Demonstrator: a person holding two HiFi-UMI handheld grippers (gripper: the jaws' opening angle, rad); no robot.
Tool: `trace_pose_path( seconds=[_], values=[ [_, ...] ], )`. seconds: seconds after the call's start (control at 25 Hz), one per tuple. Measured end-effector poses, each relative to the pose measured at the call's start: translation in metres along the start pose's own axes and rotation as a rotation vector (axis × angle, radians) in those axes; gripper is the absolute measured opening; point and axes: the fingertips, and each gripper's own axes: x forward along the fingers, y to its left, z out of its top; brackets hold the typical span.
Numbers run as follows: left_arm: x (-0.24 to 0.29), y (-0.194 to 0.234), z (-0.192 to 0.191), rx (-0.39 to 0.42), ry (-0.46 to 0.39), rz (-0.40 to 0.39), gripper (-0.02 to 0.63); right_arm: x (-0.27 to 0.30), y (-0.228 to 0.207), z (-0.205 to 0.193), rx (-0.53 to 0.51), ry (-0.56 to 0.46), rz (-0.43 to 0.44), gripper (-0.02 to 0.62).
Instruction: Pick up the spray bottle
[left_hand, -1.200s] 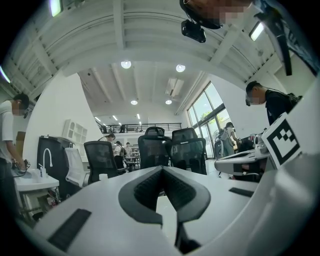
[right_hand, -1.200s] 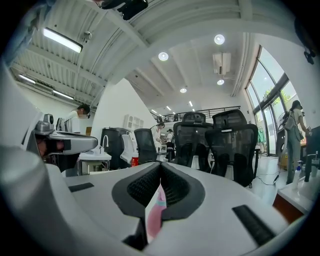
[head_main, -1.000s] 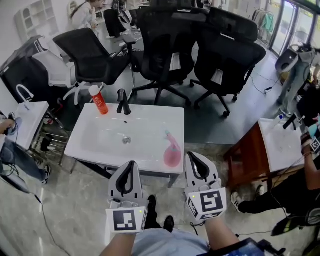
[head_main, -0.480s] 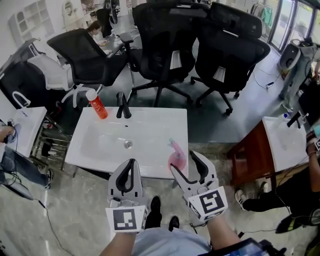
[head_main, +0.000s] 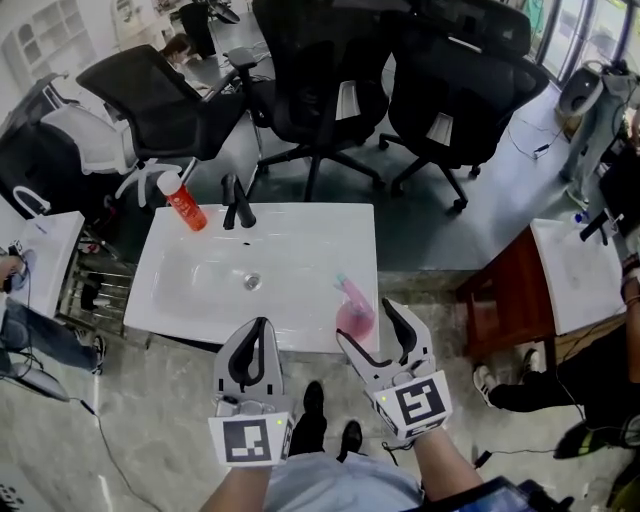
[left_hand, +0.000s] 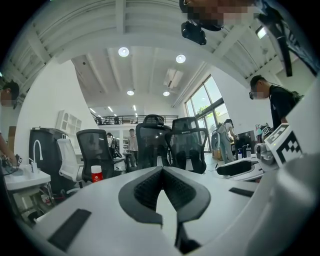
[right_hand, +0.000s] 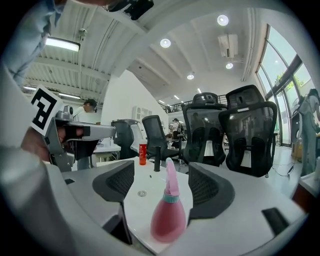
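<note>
A pink spray bottle (head_main: 353, 308) with a teal collar stands upright near the front right corner of the white sink basin (head_main: 200, 295). My right gripper (head_main: 368, 322) sits just in front of it, its jaws opening wide. In the right gripper view the bottle (right_hand: 168, 220) shows between the two pads (right_hand: 206, 184) without either touching it. My left gripper (head_main: 261, 330) hovers at the basin's front edge, left of the bottle, and is shut with nothing in it. In the left gripper view its tips (left_hand: 162, 171) meet.
A red bottle with a white cap (head_main: 182, 200) and a black faucet (head_main: 234, 203) stand at the basin's far edge. Black office chairs (head_main: 320, 90) are behind. A brown wooden stand with another basin (head_main: 570, 270) is at the right, and a further basin (head_main: 30, 260) at the left.
The right gripper's jaws have gone from shut to wide open. Both grippers have moved forward and down towards the basin, so the bottle now lies in front of the right jaws.
</note>
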Motion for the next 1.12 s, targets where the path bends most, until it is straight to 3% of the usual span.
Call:
trace_pose_path(
  seconds=[0.6,1.12],
  values=[
    [0.03,0.008,-0.029,0.014,0.077,-0.017,0.015,0.029,-0.013,-0.029,0.032,0.058,-0.01,0.336],
    [0.045,0.024,-0.039,0.005,0.094,0.003,0.015,0.052,-0.017,-0.039,0.036,0.082,0.008,0.31]
  ],
)
